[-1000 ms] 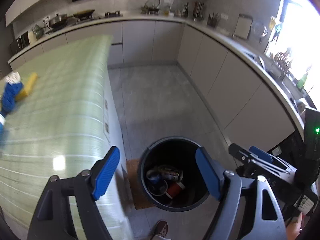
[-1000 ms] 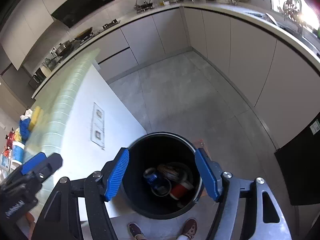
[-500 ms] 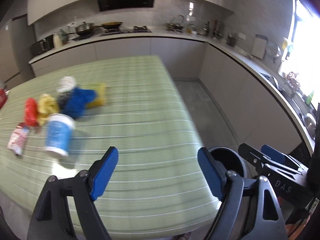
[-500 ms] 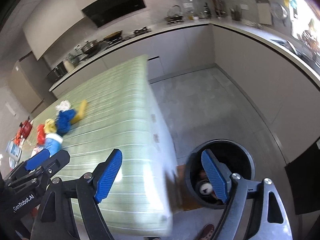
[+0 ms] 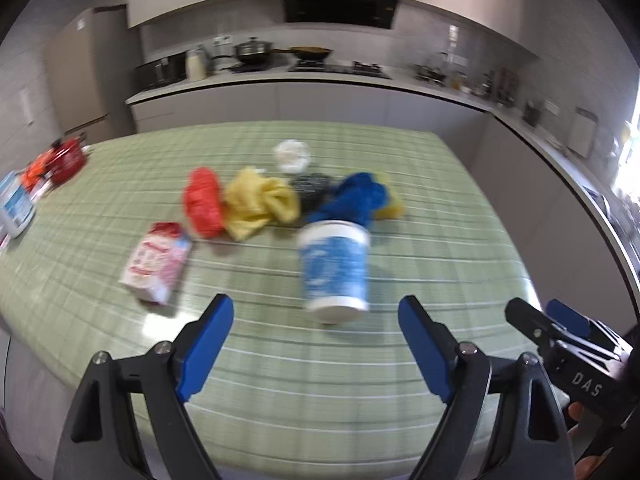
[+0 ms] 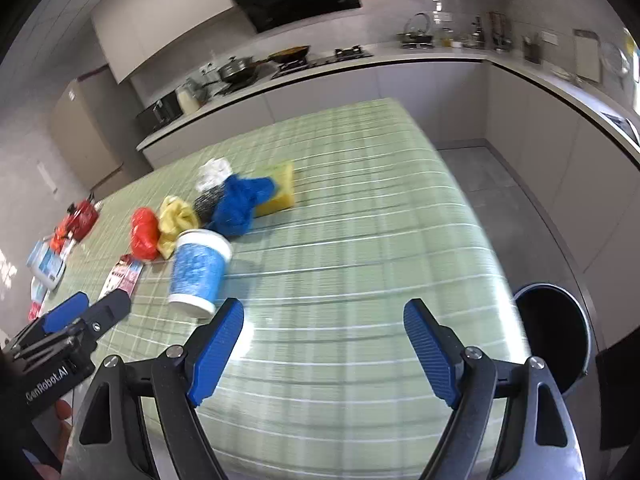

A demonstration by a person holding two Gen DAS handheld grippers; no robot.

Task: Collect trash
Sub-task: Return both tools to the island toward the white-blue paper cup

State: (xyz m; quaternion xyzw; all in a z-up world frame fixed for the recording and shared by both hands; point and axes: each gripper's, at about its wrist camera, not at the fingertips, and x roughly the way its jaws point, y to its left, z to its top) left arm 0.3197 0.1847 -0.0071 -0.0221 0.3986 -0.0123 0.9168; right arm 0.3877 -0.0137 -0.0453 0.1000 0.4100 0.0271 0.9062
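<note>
On the green checked table (image 5: 440, 264) a blue-and-white paper cup (image 5: 336, 268) (image 6: 199, 272) stands upside down, nearest me. Behind it lie a red bag (image 5: 202, 202), a yellow bag (image 5: 260, 204), a blue bag (image 5: 358, 200) (image 6: 240, 204), a black scrubber (image 5: 312, 186), a white wad (image 5: 292, 154) and a yellow sponge (image 6: 280, 192). A pink packet (image 5: 156, 260) lies to the left. My left gripper (image 5: 314, 320) hovers open just short of the cup, with nothing between its pads. To its right, my right gripper (image 6: 324, 312) is open and empty over bare cloth.
A black round bin (image 6: 582, 320) stands on the floor past the table's right end. A red pot (image 5: 66, 160) and a blue-and-white tub (image 5: 14, 204) sit at the table's far left. Kitchen counters run along the back and right walls.
Both grippers swung left from above the bin to over the table. The trash pile and cup came into view and the bin slid off to the right. Both jaws stand a little wider.
</note>
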